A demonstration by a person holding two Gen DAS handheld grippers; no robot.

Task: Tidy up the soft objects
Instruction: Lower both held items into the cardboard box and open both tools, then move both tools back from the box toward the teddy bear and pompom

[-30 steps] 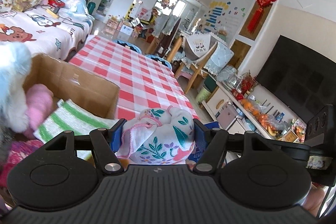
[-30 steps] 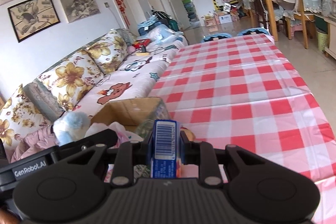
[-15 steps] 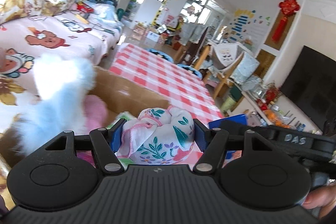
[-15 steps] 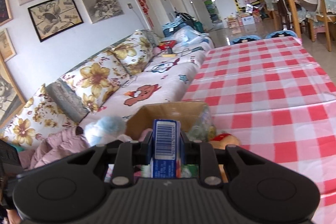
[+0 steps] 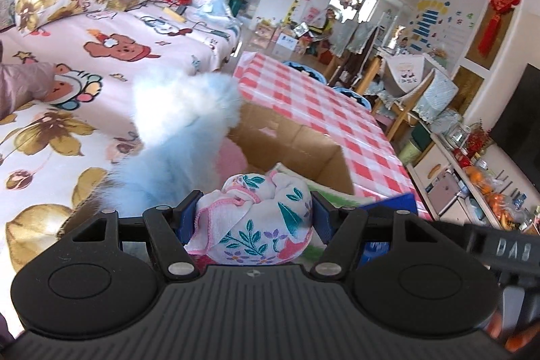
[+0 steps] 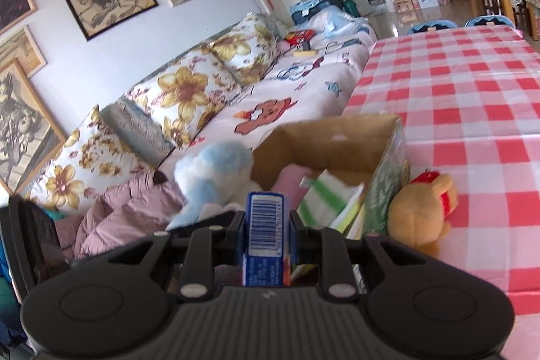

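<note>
Two loads near the box [image 6: 324, 140] on the tabletop [image 6: 472, 97]: left tool [image 5: 253, 218] clamping a cloth bundle [image 5: 256, 221], right tool [image 6: 266, 225] a carton [image 6: 265, 225]; release both low inside

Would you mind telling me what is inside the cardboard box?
In the cardboard box: a green-striped cloth, something pink, and a blue-white plush at its edge. Anything beneath them is covered.

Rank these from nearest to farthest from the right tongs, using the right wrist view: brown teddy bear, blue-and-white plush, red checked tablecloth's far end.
1. blue-and-white plush, just ahead, left.
2. brown teddy bear, right, beside the cardboard box.
3. Tablecloth's far end, upper right.
</note>
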